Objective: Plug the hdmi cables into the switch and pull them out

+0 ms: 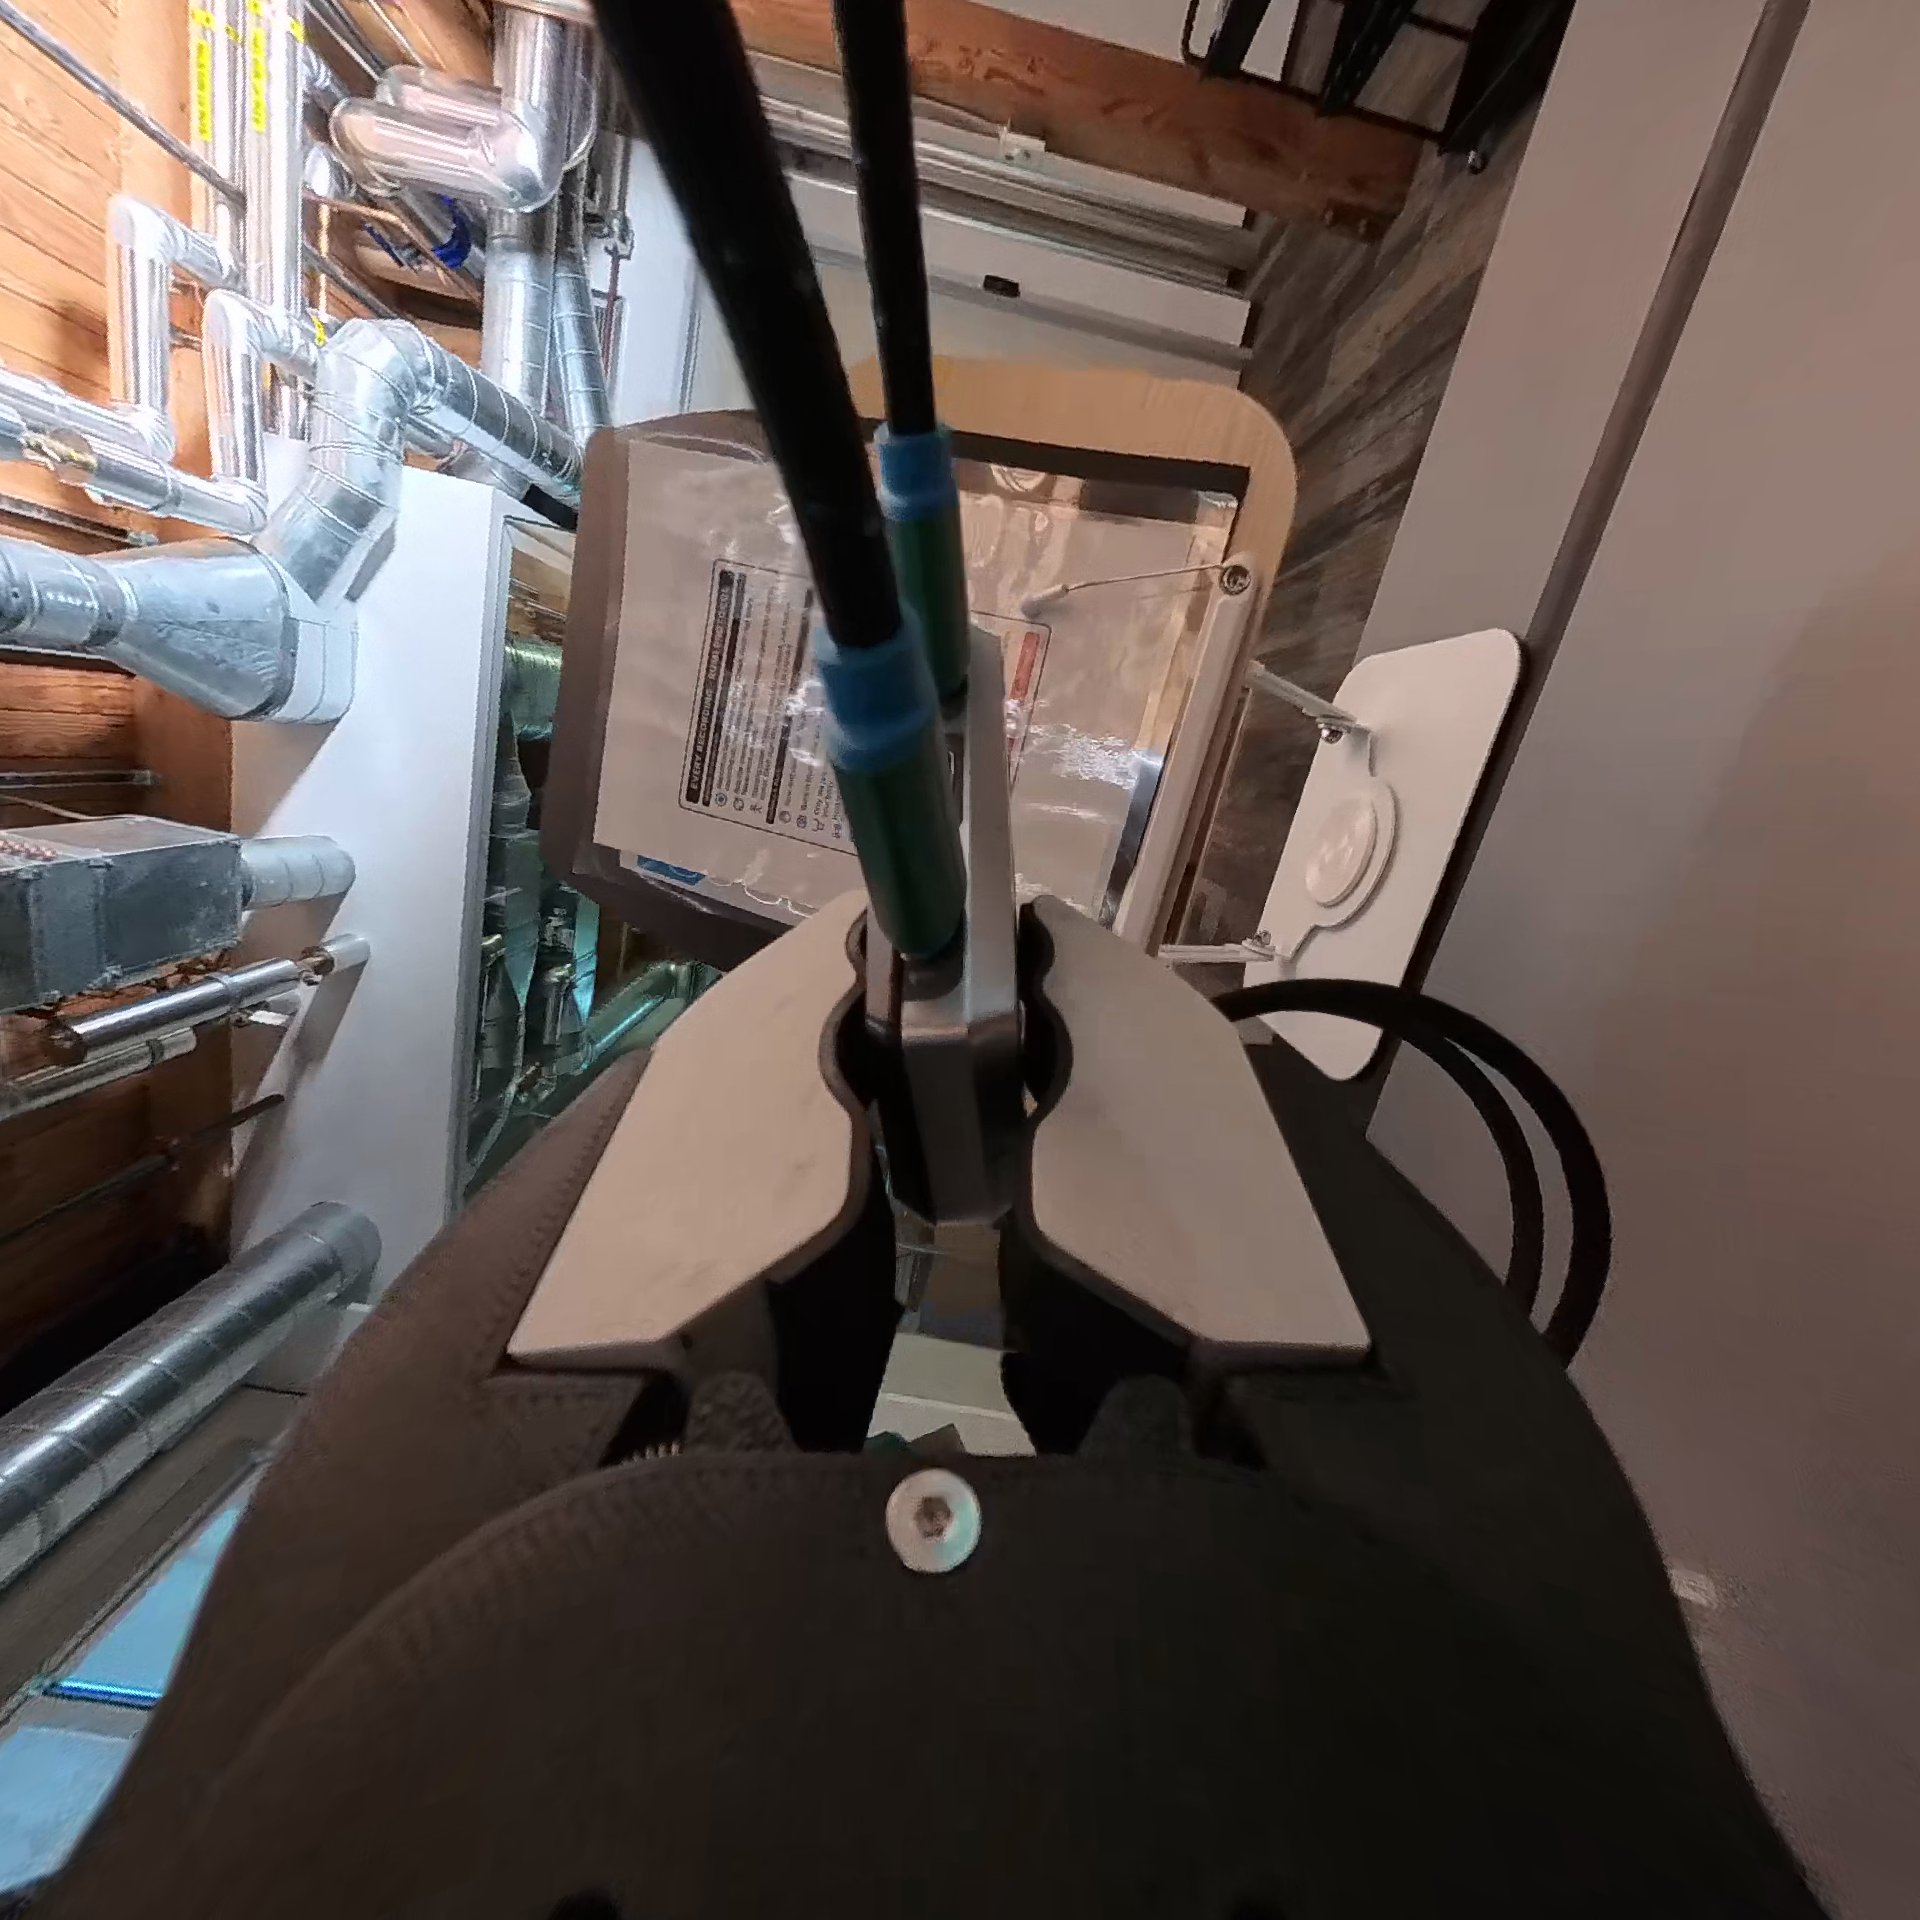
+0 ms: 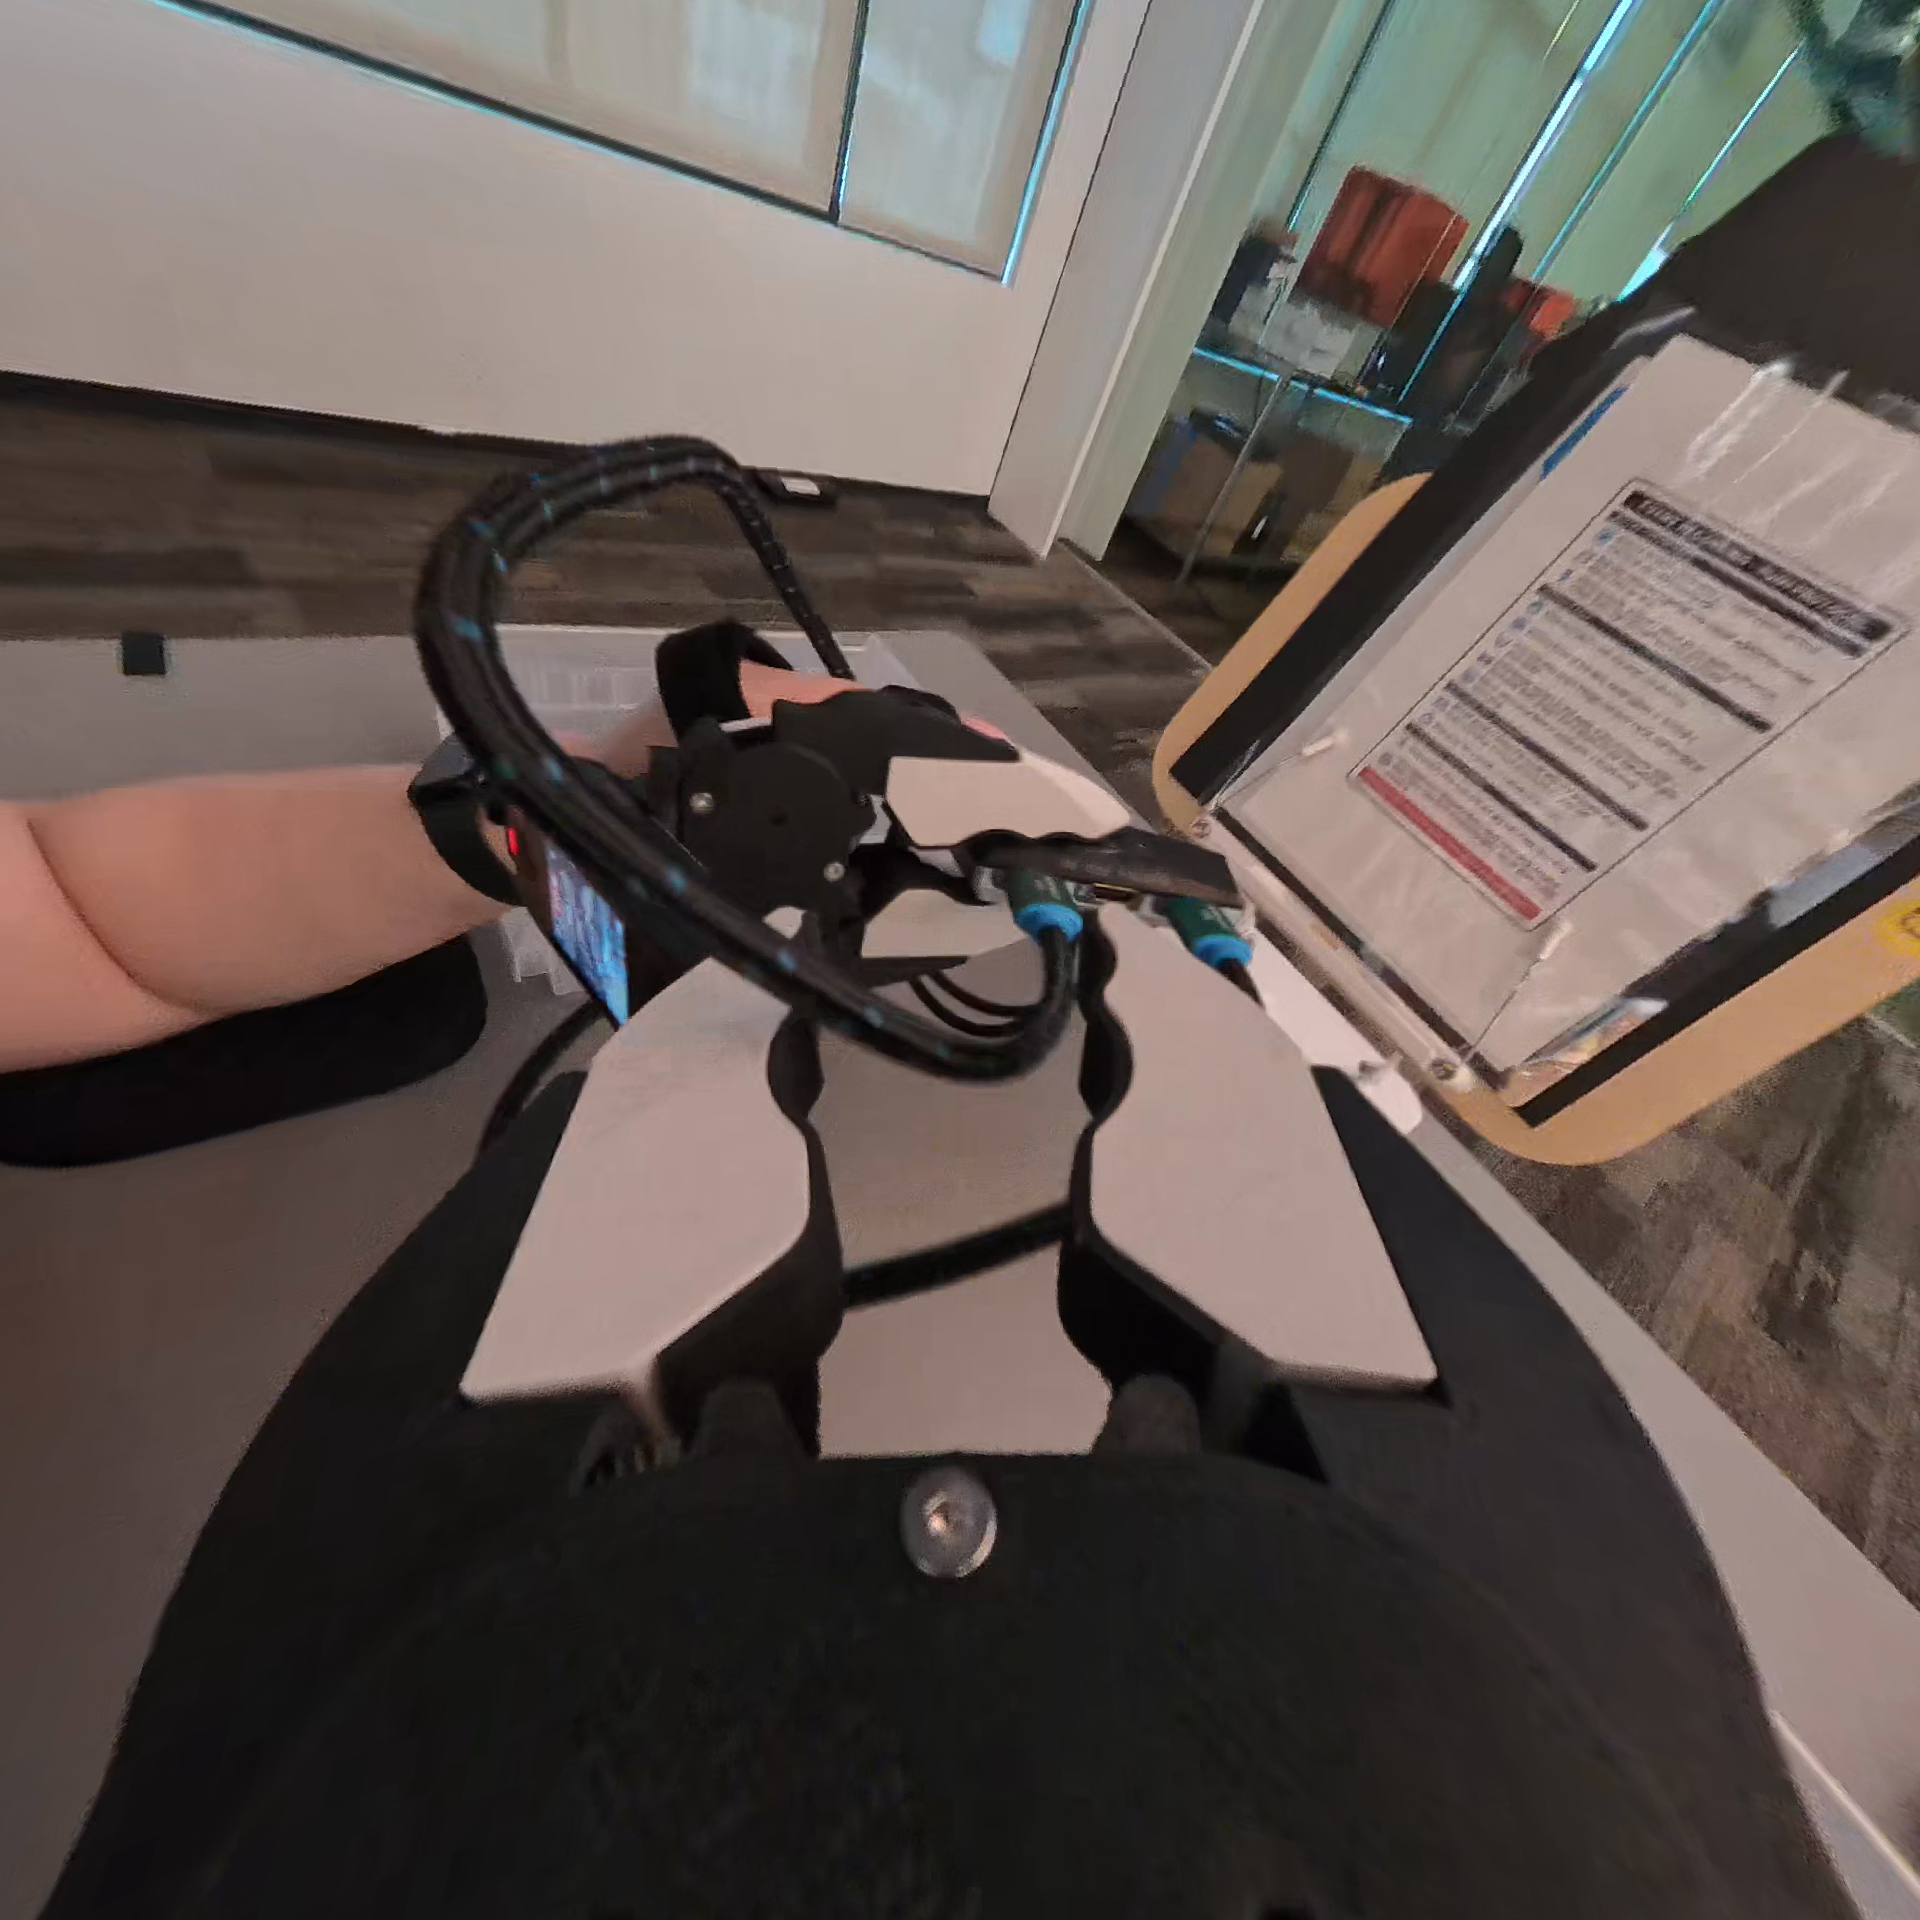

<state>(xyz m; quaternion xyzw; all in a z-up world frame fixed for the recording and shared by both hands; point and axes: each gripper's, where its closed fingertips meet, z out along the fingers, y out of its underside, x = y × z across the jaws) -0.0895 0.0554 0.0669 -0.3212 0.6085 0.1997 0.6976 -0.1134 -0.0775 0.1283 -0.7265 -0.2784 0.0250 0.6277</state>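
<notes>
My left gripper is shut on the edge of a thin silver HDMI switch, held up in the air. Two black HDMI cables with green plugs and blue tape, one near and one farther, are plugged into the switch. The right wrist view shows the same left gripper holding the switch flat, both plugs hanging under it and the braided cables looping up and back. My right gripper is open and empty, just short of the cable loop and below the switch.
A grey table lies below. A wood-edged sign board with a plastic-covered sheet stands at its right edge. A person's forearm with a wrist device holds the left gripper. Silver ducts fill the left wrist view's left side.
</notes>
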